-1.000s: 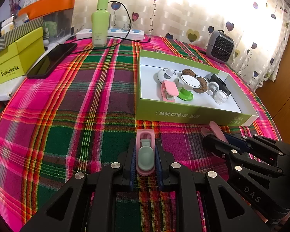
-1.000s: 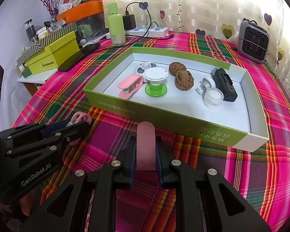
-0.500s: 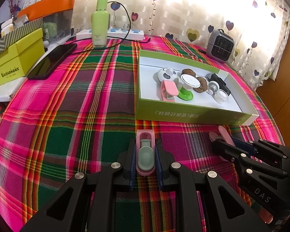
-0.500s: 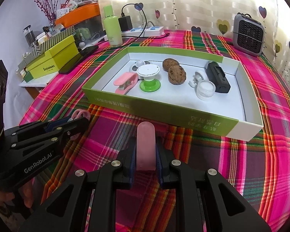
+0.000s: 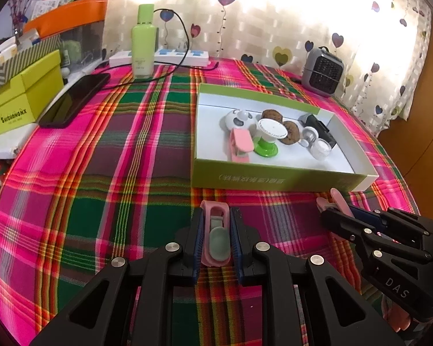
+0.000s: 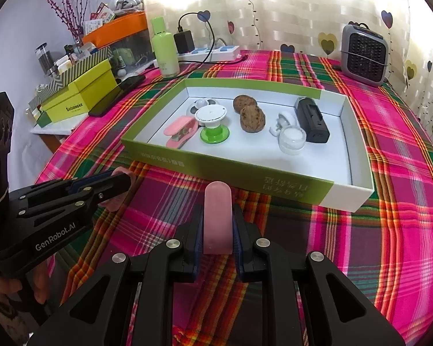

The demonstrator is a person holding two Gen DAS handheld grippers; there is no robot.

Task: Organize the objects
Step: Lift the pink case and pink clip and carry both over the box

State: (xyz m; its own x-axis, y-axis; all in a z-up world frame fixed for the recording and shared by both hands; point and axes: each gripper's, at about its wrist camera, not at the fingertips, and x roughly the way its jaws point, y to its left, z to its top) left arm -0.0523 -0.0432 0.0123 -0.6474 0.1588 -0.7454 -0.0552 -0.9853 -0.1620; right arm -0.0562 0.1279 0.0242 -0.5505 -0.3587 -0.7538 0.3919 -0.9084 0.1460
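Meanwhile, the left tongs (image 5: 215, 230) are clamping a pink plastic clip with grey insert (image 5: 215, 232), the right tongs (image 6: 218, 225) a translucent pink plastic piece (image 6: 218, 216), both waiting outside the half-filled green-walled cardboard tray (image 6: 225, 170) at frame centre.

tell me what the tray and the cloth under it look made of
Tray: looks like cardboard, matte green outside with printed characters, white inside, thin folded walls. Cloth: woven fabric, probably cotton or a blend, going by its plaid bands and visible thread texture.
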